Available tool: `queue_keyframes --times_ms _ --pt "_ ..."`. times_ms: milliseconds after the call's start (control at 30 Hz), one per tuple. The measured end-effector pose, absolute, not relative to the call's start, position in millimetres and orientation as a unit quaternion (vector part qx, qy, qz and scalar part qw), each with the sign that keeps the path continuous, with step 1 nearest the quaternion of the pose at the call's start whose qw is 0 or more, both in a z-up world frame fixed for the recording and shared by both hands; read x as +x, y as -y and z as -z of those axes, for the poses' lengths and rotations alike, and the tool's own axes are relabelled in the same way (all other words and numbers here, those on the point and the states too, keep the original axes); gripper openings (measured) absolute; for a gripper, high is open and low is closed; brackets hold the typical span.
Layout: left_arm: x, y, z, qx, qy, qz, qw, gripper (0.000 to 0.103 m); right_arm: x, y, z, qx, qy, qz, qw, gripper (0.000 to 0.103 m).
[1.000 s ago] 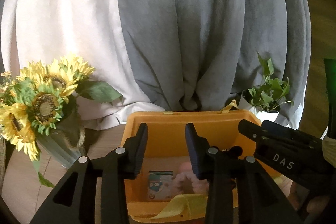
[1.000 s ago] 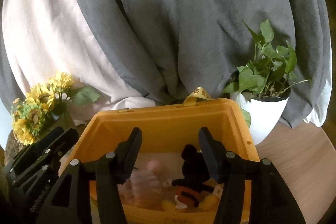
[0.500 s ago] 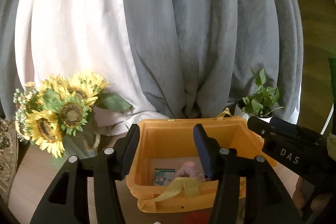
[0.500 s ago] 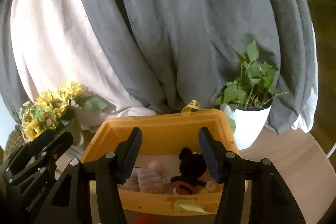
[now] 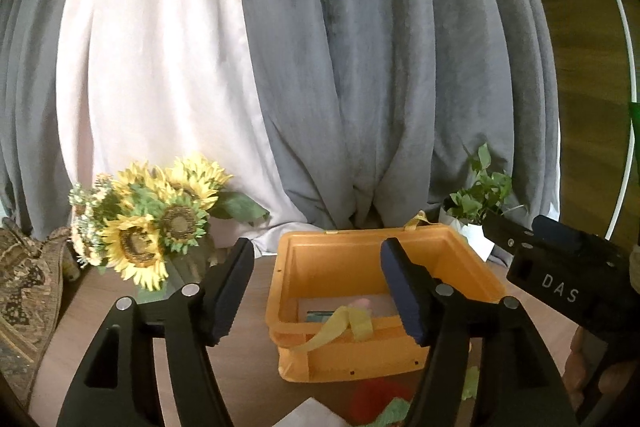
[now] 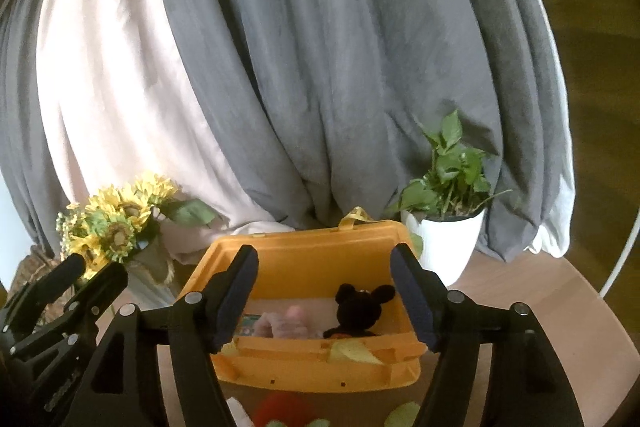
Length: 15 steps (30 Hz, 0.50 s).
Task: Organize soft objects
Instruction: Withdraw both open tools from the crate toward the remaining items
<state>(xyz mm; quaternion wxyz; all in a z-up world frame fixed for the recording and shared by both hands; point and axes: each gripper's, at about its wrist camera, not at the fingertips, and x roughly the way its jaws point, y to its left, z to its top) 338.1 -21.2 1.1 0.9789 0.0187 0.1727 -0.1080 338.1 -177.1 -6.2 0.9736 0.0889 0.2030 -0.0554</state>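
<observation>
An orange bin (image 6: 320,267) sits on the wooden table (image 6: 520,307), low and centre in both wrist views, with soft toys inside it: a black mouse doll (image 6: 360,307) against the right inner wall and a pale pink plush (image 6: 286,323) just left of it, the two close together. A small printed card or packet (image 6: 248,321) lies flat at the left of the bin floor. A yellow strap (image 5: 344,323) hangs over the near rim. In front of the bin, at the bottom edge of the frame, something red (image 6: 284,407) and a few green scraps (image 6: 400,415) lie on the table — too blurred to name.

The right gripper (image 6: 324,303) hangs before the bin with its jaws opening, nothing pinched between them; the toys seen through the gap are down in the bin, beyond the pads. The left gripper (image 5: 316,291) is the same — jaws spreading, gripping nothing, the bin's left wall showing in the gap. Each tool shows at the edge of the other's view.

Sunflowers (image 5: 152,227) stand at the left of the bin, a potted plant (image 6: 444,227) in a white pot at its right. Behind everything hang grey curtains (image 6: 340,67) with a white panel (image 5: 160,67) at upper left.
</observation>
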Motion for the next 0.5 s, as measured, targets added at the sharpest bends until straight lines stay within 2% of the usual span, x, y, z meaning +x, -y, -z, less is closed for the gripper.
queue_keyframes --times_ms 500 --pt "277 16 11 0.03 -0.166 0.096 0.981 0.069 277 173 11 0.09 -0.192 0.069 0.975 0.07"
